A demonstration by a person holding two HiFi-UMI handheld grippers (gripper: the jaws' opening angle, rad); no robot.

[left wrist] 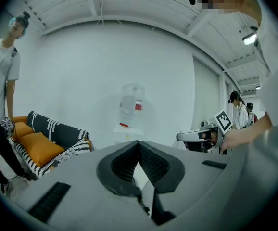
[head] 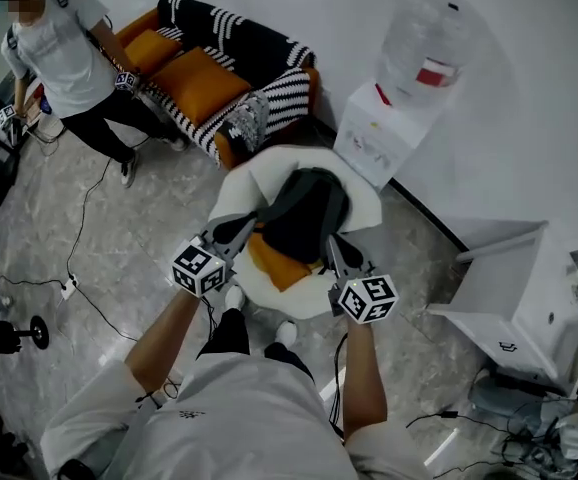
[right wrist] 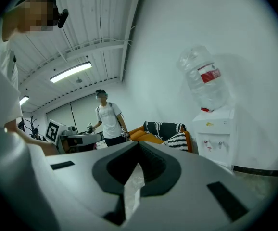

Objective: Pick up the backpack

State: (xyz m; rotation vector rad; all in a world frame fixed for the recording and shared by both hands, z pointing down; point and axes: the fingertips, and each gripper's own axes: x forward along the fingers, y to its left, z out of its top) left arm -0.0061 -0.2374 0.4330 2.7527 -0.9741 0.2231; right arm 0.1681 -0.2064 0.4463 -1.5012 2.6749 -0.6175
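Nearest to the person, the left tongs [head: 250, 223] and the right tongs [head: 332, 242] are held out in front. Both are pressed together. Each gripper view shows its two dark pads meeting at the tip with nothing pinched between them.

The backpack [head: 305, 204], dark grey, lies at twelve o'clock from the person on the seat of a white armchair [head: 241, 182]. It rests partly over an orange cushion [head: 275, 264]. The two tips are near its lower corners, the left at about eight o'clock of it and the right at about five o'clock. Whether they touch the fabric, I cannot tell.

I judge that the step in hand is the approach. To do it well, the tongs should spread before they arrive. They should also tip more downward, because both gripper views look over the bag and into the room. A strap or the top handle seems a better hold than the soft body, which may slip.

Farther away, at eleven o'clock, there is an orange sofa [head: 195, 84] with a striped cover. At one o'clock a water dispenser [head: 377, 136] stands against the wall. Another person [head: 65, 50] stands at ten o'clock.
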